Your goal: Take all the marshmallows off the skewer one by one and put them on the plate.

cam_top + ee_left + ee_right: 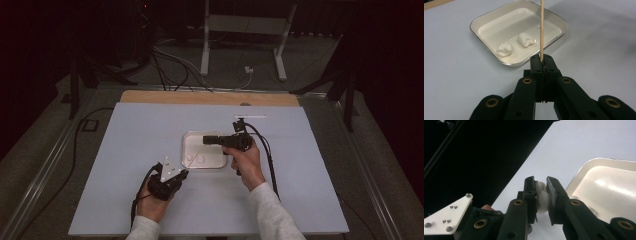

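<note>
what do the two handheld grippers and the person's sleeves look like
Both the left gripper and the right gripper are black, with brass-ringed holes. The left has a pale three-cornered plate on top. Black cables trail back. The sleeves are light grey.

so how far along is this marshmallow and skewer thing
Nothing is on the thin wooden skewer yet. In hand: the left gripper clamps it upright, and the right gripper holds one white marshmallow. Left: two more white marshmallows in the shallow white square tray.
</note>
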`<state>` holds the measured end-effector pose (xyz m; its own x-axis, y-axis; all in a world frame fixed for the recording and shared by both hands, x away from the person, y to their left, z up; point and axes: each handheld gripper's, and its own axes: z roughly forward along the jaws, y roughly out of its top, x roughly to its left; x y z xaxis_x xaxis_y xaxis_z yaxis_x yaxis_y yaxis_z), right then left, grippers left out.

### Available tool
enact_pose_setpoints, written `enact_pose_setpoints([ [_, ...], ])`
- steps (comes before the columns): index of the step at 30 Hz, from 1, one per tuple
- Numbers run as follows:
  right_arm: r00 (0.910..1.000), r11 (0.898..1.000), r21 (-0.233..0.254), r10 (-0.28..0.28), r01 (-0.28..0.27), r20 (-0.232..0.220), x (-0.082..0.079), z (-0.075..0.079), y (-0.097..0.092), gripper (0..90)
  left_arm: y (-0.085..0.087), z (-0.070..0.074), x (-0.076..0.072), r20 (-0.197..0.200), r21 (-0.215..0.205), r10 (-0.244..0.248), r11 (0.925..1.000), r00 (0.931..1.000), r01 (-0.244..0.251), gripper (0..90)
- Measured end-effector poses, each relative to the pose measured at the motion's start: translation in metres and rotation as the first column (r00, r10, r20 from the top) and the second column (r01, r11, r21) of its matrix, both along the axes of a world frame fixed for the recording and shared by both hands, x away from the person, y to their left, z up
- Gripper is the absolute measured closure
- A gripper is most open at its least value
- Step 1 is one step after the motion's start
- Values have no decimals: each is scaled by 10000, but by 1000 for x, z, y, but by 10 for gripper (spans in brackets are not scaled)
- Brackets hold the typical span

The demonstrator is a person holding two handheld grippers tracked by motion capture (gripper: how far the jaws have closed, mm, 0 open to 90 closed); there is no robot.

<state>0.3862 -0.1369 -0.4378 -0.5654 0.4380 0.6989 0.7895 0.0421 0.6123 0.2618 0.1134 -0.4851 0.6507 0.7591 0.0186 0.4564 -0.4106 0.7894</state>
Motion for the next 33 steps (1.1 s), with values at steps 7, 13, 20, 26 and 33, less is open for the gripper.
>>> enact_pose_setpoints([
  [7, 9999, 9999, 92, -124, 124, 7, 2, 1, -3, 800, 2, 0, -1, 35, 74, -81, 9999, 10000, 81, 900],
  [13, 9998, 9996, 169, -217, 217, 4, 3, 1, -5, 806, 4, 0, -1, 43, 73, -106, 9999, 9999, 105, 900],
  [20, 9992, 9990, 224, -385, 384, 42, 5, 1, -7, 815, 7, -1, -2, 32, 52, -154, 9999, 9999, 154, 900],
  [26, 9983, 9981, 217, -582, 580, 87, 6, 2, -10, 819, 9, -2, -3, -16, 233, -170, 9996, 9999, 170, 900],
  [33, 9906, 9911, 131, -1327, 1324, 325, 11, 9, -33, 815, 17, -2, -2, -88, 87, 86, 9999, 9999, -85, 900],
])
